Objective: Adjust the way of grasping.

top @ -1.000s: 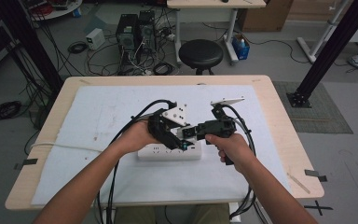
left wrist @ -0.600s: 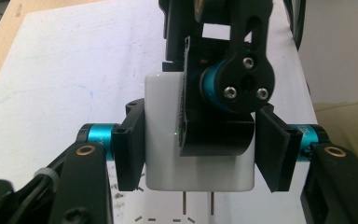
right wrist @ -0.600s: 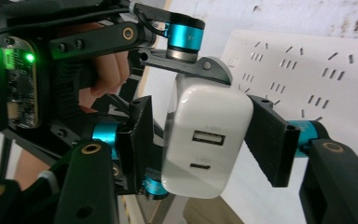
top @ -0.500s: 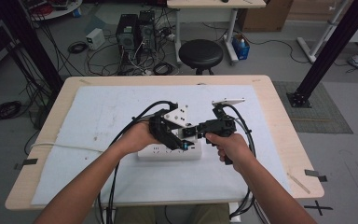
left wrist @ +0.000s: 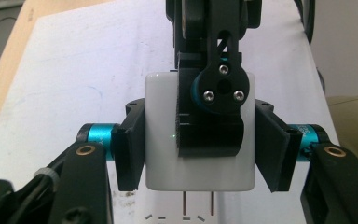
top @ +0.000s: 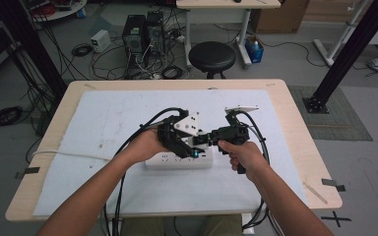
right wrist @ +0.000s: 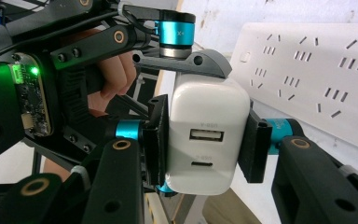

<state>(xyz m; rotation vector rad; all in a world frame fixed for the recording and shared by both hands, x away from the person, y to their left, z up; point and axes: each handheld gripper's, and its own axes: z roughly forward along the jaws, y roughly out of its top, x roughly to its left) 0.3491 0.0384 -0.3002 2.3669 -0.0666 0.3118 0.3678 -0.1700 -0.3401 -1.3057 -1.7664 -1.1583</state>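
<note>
The charger [right wrist: 208,135] sits between both grippers' fingers [right wrist: 158,140], above the power strip [top: 177,160] (mid-table).

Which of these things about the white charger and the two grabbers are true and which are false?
1. Both grippers clamp the white charger. True.
2. The charger is plugged into the power strip. False: its prongs hang bare above the sockets.
3. The charger's face has two ports. True.
4. The power strip is black. False: white.
5. The right gripper stands wide open. False: its pads press the charger's sides; the jaws have just been closing.
</note>
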